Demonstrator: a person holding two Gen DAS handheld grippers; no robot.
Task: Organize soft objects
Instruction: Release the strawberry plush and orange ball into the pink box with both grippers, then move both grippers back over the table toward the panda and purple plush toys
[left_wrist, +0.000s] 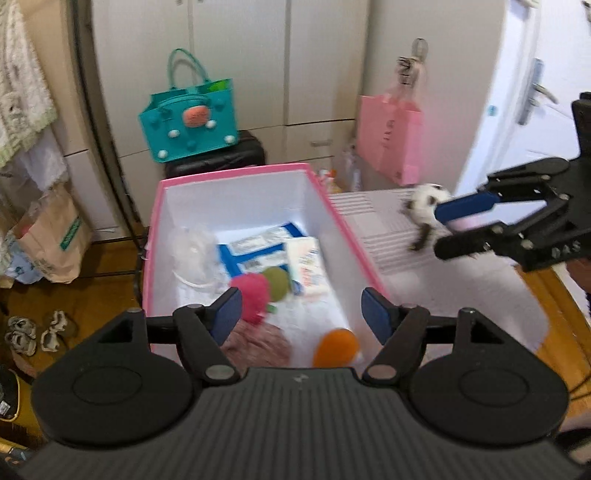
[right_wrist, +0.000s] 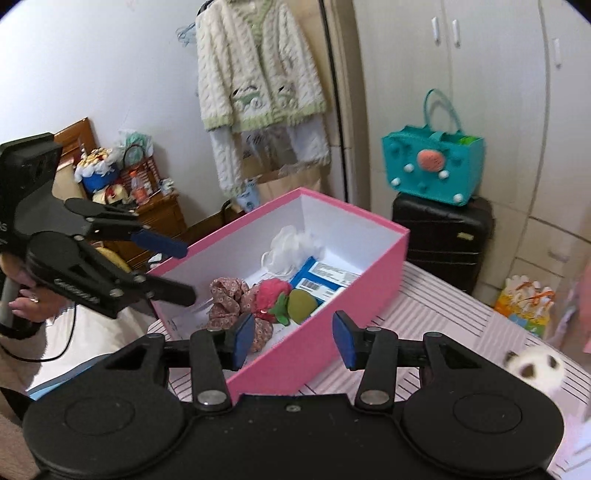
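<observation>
On the striped cloth (right_wrist: 443, 314), both tools gape wide beside the pink box (right_wrist: 317, 343); labels seemingly unreadable.

Bright, fisheye-warped, slight motion blur

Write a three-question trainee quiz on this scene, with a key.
1. True or false: the black-and-white plush lies inside the pink box.
2. Multiple choice: the strawberry plush touches A) the green ball, B) the teal bag, C) the suitcase.
3. Fill in: the left gripper and the right gripper both have jaws that are ____.
Key: 1 false, it lies outside on the striped cloth; 2 A; 3 open.
</observation>
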